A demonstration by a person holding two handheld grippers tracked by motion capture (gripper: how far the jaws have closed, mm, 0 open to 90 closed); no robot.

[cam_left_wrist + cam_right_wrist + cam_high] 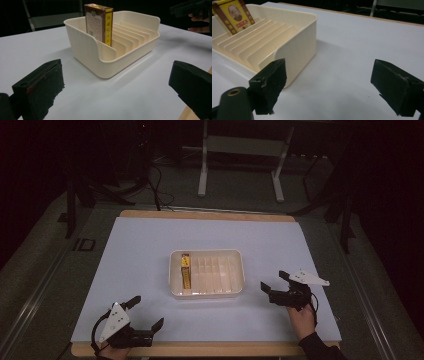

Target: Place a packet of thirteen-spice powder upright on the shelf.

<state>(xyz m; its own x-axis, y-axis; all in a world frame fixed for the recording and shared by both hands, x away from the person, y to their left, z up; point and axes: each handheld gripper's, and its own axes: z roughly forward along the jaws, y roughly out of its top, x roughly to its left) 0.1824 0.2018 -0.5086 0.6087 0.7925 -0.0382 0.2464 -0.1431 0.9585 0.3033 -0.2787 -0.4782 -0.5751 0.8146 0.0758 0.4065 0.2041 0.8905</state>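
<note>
Both grippers hang empty over the table with their jaws spread wide. The left gripper (145, 312) sits at the near edge, and the slotted tray (85, 47) lies straight ahead between its two jaws and well beyond them. The right gripper (274, 281) is nearer, with the tray's corner just past its left jaw in its own view. The one box (185, 270) stands upright in the tray's end slot, the slot farthest from the right gripper's jaws, and every other slot looks bare. My judgement is that one box is filed and nothing more is in hand (no other box lies on the white table (140, 250)). The left gripper view shows the box's printed back and yellow spine; the right gripper view shows its portrait face, and the high view shows its top edge.
</note>
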